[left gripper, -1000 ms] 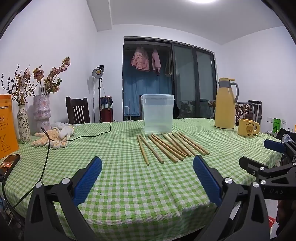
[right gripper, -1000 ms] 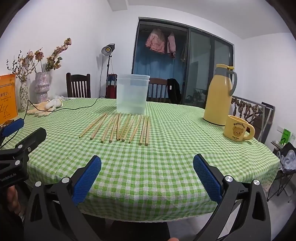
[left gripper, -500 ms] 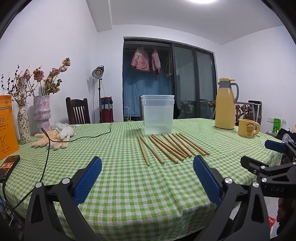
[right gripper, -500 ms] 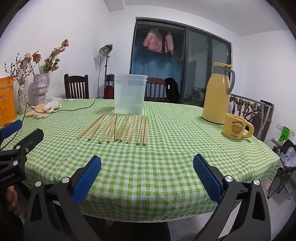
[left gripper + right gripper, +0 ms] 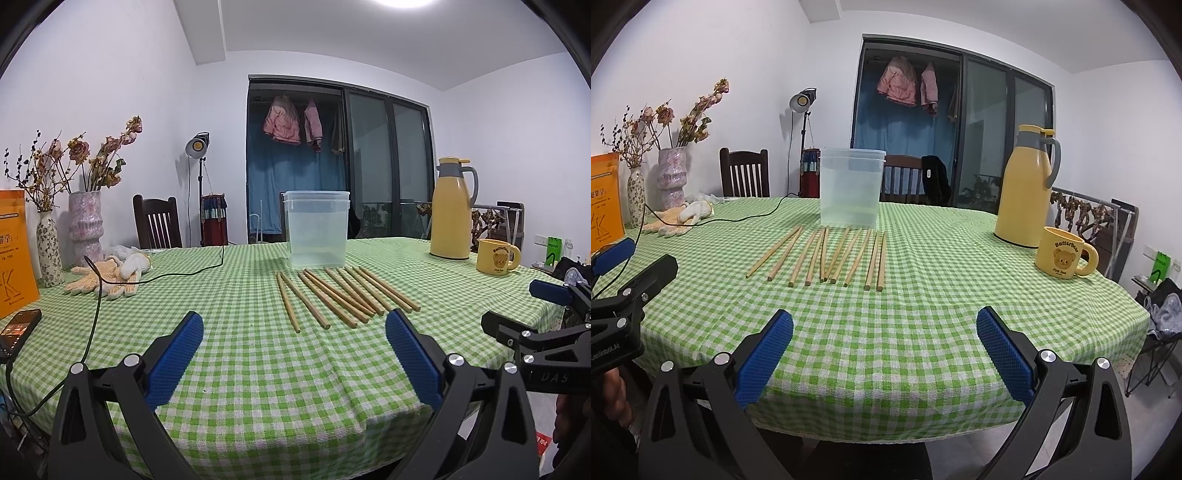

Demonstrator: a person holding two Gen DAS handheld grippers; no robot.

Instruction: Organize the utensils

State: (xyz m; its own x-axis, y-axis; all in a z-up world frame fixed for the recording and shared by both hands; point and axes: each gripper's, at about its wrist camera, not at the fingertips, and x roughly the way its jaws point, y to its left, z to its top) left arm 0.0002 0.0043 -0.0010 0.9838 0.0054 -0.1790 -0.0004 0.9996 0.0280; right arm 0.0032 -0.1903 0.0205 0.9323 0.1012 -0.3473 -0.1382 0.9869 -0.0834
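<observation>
Left wrist view shows the left gripper [image 5: 293, 363] spread wide and empty, chopsticks [image 5: 340, 295] lying before the tub [image 5: 317, 234]; right wrist view, right gripper [image 5: 884, 360] likewise gaping, and those light, stiff, slippery sticks likely want pinching mid-length.

Matt wooden chopsticks [image 5: 827, 254], translucent plastic container [image 5: 849, 188], woven tablecloth [image 5: 923, 314]
</observation>
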